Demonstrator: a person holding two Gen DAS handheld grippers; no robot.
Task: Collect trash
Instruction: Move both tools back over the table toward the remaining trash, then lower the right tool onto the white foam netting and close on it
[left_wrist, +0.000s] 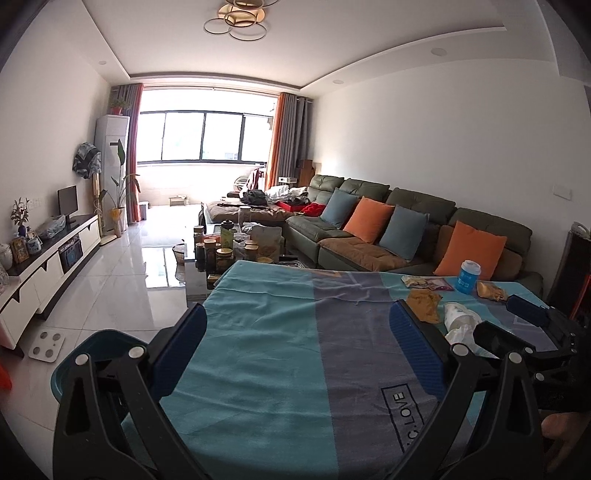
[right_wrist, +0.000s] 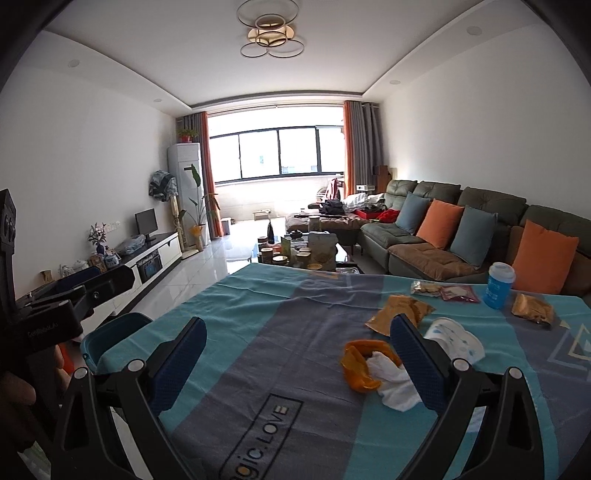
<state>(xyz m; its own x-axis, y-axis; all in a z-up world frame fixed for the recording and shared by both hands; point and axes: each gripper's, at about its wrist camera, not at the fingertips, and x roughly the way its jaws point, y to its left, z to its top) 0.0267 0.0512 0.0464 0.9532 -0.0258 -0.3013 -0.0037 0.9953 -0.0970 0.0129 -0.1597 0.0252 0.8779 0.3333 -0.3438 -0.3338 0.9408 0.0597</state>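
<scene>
Trash lies on a table under a teal and grey cloth (right_wrist: 258, 332). In the right wrist view an orange peel (right_wrist: 356, 363) and a white tissue (right_wrist: 395, 384) lie by my right gripper's right finger. Behind are a crumpled paper cup (right_wrist: 456, 339), two brown wrappers (right_wrist: 399, 310) (right_wrist: 532, 308), a snack packet (right_wrist: 443, 290) and a blue cup (right_wrist: 498, 284). My right gripper (right_wrist: 299, 354) is open and empty above the cloth. My left gripper (left_wrist: 299, 339) is open and empty over the table's left part. A teal bin (left_wrist: 92, 354) stands at the table's left edge.
A green sofa (right_wrist: 461, 221) with orange and blue cushions runs along the right wall. A coffee table (right_wrist: 299, 254) crowded with jars stands beyond the table. A TV cabinet (left_wrist: 48, 266) lines the left wall. A white scale (left_wrist: 46, 345) lies on the tiled floor.
</scene>
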